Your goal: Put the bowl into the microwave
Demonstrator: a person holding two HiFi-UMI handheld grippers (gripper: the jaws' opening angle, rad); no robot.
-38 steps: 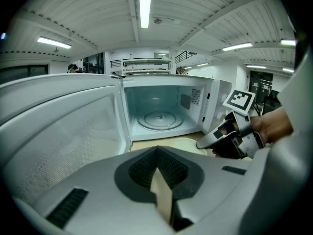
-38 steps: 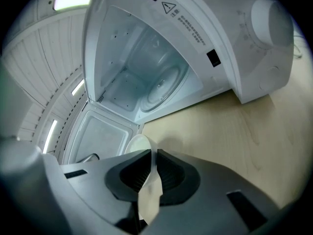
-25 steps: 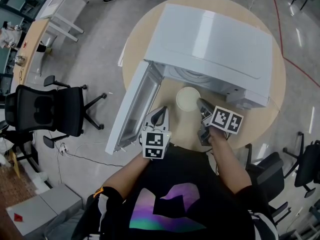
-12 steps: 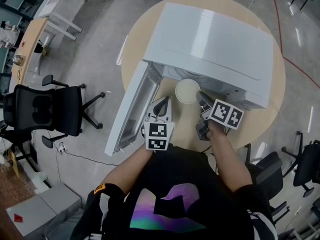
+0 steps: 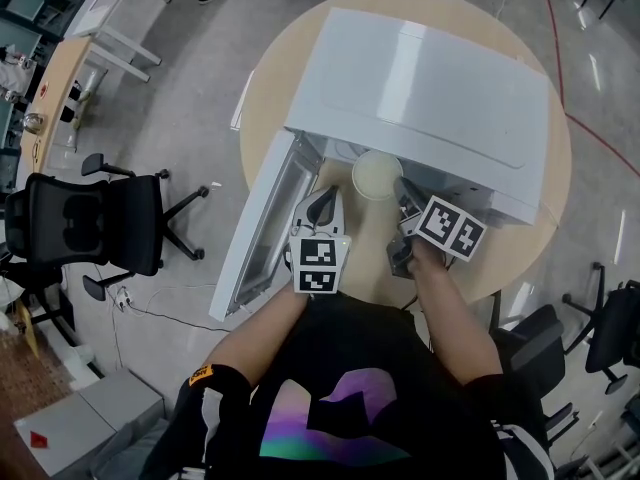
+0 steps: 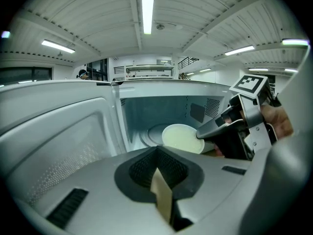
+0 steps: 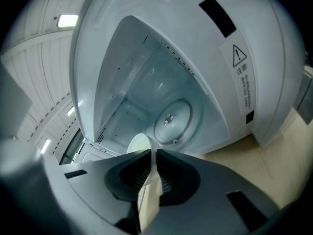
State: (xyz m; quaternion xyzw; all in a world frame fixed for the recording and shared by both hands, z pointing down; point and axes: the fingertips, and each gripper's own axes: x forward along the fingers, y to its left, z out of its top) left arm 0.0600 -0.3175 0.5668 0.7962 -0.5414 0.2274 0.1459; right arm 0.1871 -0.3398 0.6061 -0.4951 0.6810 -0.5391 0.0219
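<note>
The head view looks steeply down on the microwave (image 5: 430, 78); both gripper views face into it from close by.

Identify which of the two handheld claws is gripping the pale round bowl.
The right claw: its jaws pinch the rim of the pale round bowl at the mouth of the open white microwave. The left claw is shut on nothing.

Low at centre, the left gripper (image 6: 157, 152) has its fingers (image 6: 141, 169) together, empty. Beyond them, the right gripper (image 6: 204, 132) holds a pale bowl (image 6: 181, 137) at the open microwave (image 6: 161, 106) mouth.
</note>
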